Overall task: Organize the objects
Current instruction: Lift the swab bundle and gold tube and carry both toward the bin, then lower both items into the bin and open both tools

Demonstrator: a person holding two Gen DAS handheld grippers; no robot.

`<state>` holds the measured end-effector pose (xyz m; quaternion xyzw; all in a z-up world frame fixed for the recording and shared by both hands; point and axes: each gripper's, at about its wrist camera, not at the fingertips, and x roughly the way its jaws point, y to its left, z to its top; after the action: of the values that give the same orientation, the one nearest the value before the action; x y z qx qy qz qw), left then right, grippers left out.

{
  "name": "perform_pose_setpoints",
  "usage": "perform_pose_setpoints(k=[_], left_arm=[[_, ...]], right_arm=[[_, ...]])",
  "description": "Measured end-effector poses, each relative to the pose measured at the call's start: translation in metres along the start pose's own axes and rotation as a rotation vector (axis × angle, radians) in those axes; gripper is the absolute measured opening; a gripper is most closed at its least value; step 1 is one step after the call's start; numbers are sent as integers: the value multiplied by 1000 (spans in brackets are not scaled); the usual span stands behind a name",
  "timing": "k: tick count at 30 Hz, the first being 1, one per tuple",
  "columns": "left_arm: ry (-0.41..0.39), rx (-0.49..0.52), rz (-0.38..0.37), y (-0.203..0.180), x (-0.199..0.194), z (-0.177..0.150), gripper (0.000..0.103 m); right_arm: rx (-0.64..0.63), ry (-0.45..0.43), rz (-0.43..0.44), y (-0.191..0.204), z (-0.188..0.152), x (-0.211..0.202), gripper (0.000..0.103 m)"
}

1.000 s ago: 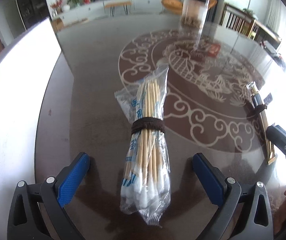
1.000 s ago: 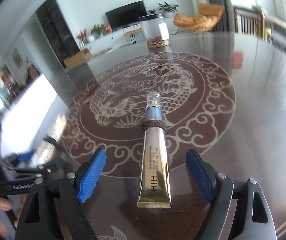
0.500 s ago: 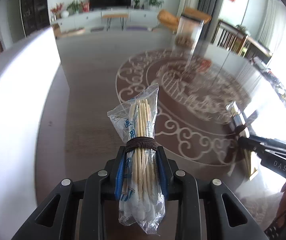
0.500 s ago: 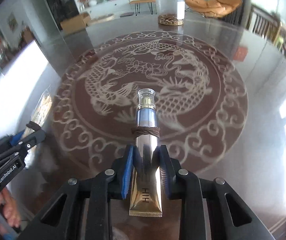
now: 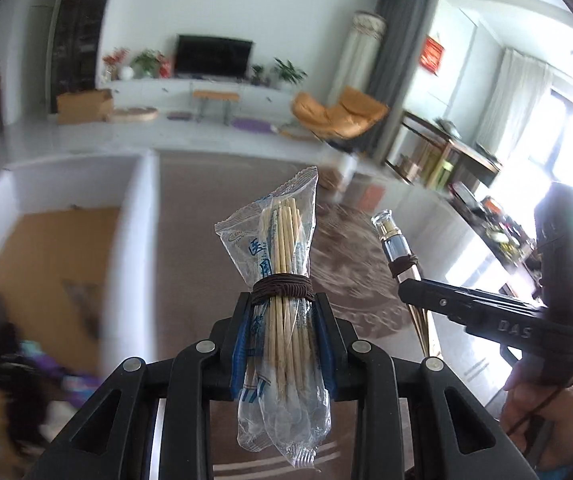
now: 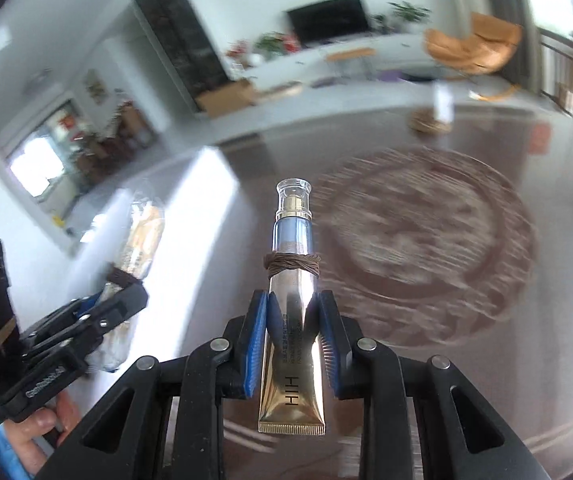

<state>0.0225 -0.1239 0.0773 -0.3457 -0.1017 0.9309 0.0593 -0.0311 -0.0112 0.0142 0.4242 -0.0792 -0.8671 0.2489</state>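
Your left tongs (image 5: 282, 344) are clamped on the bag of cotton swabs (image 5: 282, 300), just below its brown band, raised above the surface (image 5: 198, 240). Your right tongs (image 6: 291, 344) pinch the gold tube (image 6: 292, 320), cap pointing forward, above the patterned surface.

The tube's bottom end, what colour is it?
Shiny gold tube, clearest in the right wrist view.
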Motion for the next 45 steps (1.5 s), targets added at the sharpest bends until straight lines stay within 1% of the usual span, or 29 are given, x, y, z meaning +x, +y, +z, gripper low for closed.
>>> perform_pose_setpoints(k=[2,4,5,8,9,11,12,15,17,20,21,22,23,24,25,26,27,29,30,32,33,34,36,38,40,42,45], left_arm=[[-14,-14,69,31,-20,5,29],[-6,-31,136,61,-33,3,29],[6,-53,181,82,-41,-1,29],[36,-95,280,127,-56,-14,29],[53,-108,330,146,-59,-20,29],[87,-145,382,173,-60,-32,29],[100,-163,396,183,-58,-36,29],[149,-197,429,205,-49,-49,30],[176,-212,434,213,-45,-56,31],[182,-198,444,210,-41,-62,32],[186,-190,449,207,-41,-65,40],[188,-186,456,206,-39,-66,55],[187,-184,468,204,-41,-69,72],[180,-183,487,203,-43,-70,78],[168,-183,505,202,-46,-72,85],[158,-185,519,204,-49,-71,88],[150,-191,531,206,-53,-71,89],[145,-205,562,209,-59,-70,91],[139,-206,590,209,-62,-68,91],[118,-200,656,208,-68,-61,91],[107,-193,711,205,-74,-57,91],[104,-186,728,202,-77,-52,91],[99,-204,762,200,-84,-45,91],[116,-235,755,197,-88,-41,91],[148,-249,727,193,-89,-41,91],[157,-243,705,187,-88,-43,91],[174,-211,716,177,-85,-45,91]], right_arm=[[-34,-4,76,35,7,3,27],[-64,10,167,75,12,12,27],[-86,28,215,99,14,20,27],[-130,86,294,147,14,43,27],[-152,110,309,165,14,53,27],[-199,137,313,194,12,69,27],[-232,154,315,213,10,79,27],[-275,203,311,241,4,106,27],[-310,238,281,255,-3,126,27],[-335,281,248,264,-13,149,28],[-331,307,248,265,-18,157,34],[-326,321,248,264,-20,162,50],[-320,333,246,264,-22,165,57],[-317,337,241,263,-24,167,65],[-319,329,236,259,-23,167,66],[-324,319,231,261,-24,164,66],[-328,312,224,259,-24,161,68],[-335,297,214,257,-20,155,74],[-343,281,201,255,-17,151,78],[-362,251,178,253,-10,145,80],[-371,236,169,254,-8,138,80],[-375,227,165,255,-7,133,80],[-381,211,155,255,-3,125,80],[-395,204,139,258,-2,121,81],[-425,205,107,262,-3,115,84],[-469,207,63,266,-3,110,85],[-475,211,23,263,-2,104,85]])
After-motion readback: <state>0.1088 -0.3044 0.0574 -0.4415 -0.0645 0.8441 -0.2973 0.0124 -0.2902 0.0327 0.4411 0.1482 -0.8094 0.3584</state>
